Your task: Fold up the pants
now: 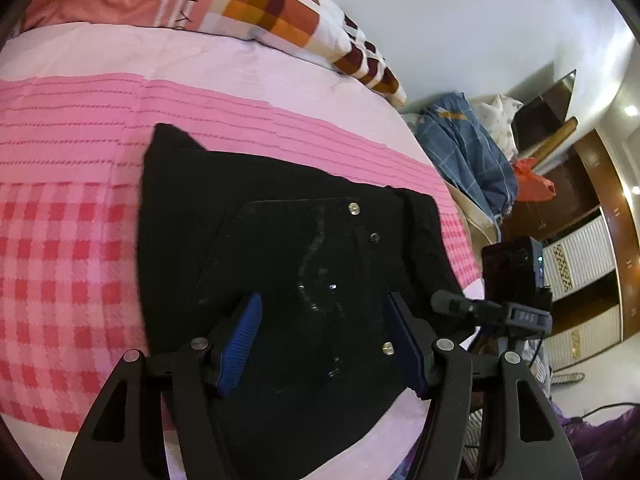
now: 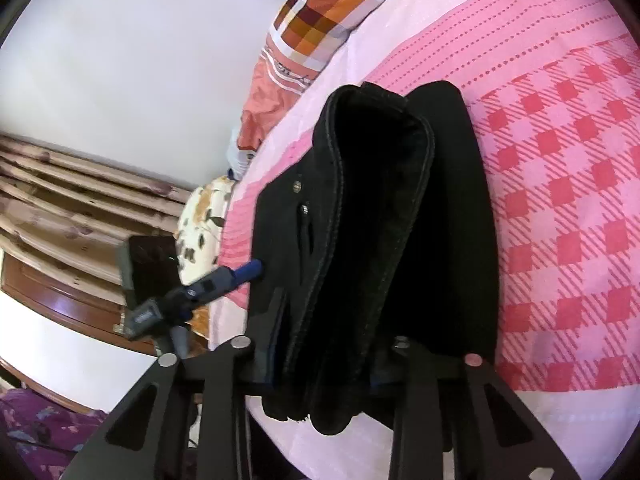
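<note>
The black pants (image 1: 280,248) lie on the bed (image 1: 80,240), already doubled into a compact stack near the bed's edge, which puts the thick end within reach of both hands. In the left wrist view the garment fills the middle of the picture, its rivets and pocket stitching facing up, with the patterned pillow (image 1: 280,4) far off toward 12 o'clock.

The right claw (image 2: 320,364) closes on the near end of the stack: in its own view several layers with stitched edges bulge out between the two arms and run away toward 12 o'clock. The blue pads are nearly hidden by cloth, so the grip looks firm, and the jaws stand narrow around the bundle. I judge this hold is there to pin or lift the layers together so they do not slide apart.

The left claw (image 1: 324,344) stands about half open, its blue pads (image 1: 240,340) apart, one at 9 o'clock and one at 3 o'clock, with the flat cloth showing between them. Nothing is pinched; whether the tips rest on the fabric I cannot tell. In the right wrist view it sits at the stack's 9 o'clock side.
</note>
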Demonstrator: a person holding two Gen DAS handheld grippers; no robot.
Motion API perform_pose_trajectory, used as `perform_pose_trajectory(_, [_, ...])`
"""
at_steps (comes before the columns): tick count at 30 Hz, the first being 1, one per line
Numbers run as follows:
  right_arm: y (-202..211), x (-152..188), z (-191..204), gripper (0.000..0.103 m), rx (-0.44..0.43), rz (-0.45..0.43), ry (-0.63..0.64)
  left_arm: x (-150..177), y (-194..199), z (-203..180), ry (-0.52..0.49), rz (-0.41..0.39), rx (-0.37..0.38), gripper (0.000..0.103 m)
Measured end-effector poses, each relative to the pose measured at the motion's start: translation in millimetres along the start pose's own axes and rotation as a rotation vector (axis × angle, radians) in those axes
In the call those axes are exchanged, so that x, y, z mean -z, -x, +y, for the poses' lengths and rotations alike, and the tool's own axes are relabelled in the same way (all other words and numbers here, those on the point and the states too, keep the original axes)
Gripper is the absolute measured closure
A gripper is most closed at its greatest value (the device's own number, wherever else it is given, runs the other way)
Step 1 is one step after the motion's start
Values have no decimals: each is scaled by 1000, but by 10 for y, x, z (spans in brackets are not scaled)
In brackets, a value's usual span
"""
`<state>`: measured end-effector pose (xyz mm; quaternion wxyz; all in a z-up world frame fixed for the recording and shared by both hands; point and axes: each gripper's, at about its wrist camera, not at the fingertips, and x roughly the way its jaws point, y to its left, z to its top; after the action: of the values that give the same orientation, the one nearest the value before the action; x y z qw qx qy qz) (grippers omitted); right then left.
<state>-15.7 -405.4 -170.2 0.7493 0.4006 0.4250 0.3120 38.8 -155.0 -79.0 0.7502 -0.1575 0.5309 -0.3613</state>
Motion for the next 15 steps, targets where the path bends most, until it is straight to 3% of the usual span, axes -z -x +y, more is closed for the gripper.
perform_pose_trajectory(5, [154, 42, -68, 80, -15, -45, -4, 8, 37, 20, 12, -29, -6, 39])
perform_pose_trajectory(10, [238, 151, -438, 84, 4, -76, -116, 28, -44, -92, -63, -27, -77, 39])
perform_pose_trajectory(15, [233, 112, -349, 84, 5, -76, -89, 60, -69, -82, -65, -34, -97, 37])
